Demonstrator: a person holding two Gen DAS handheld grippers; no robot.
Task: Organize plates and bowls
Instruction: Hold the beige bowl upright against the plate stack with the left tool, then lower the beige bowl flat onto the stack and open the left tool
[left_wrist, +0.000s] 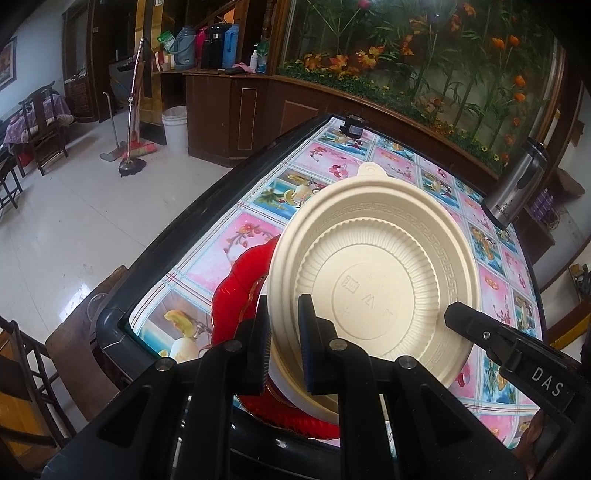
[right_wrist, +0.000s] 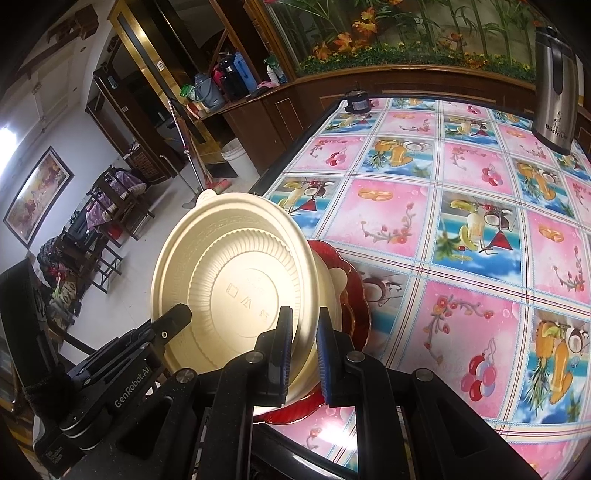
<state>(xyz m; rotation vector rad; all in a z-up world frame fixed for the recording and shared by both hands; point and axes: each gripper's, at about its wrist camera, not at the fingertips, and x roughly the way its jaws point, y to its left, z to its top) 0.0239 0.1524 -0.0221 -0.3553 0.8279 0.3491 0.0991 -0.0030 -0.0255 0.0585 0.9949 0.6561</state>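
Note:
A cream plastic bowl (left_wrist: 373, 280) is held tilted above a red plate (left_wrist: 236, 280) near the table's front edge. My left gripper (left_wrist: 284, 339) is shut on the bowl's near-left rim. My right gripper (right_wrist: 304, 354) is shut on the bowl's (right_wrist: 236, 291) right rim. Another cream dish (right_wrist: 338, 284) lies under it on the red plate (right_wrist: 354, 295). Each gripper shows in the other's view: the right one (left_wrist: 509, 347) and the left one (right_wrist: 147, 339).
The table has a pink and blue fruit-print cloth (right_wrist: 461, 221) and a black rim (left_wrist: 207, 192). A steel thermos (right_wrist: 556, 92) stands at the far right corner. A small dark object (right_wrist: 356, 101) sits at the far edge. Wooden chairs (left_wrist: 37, 369) stand to the left.

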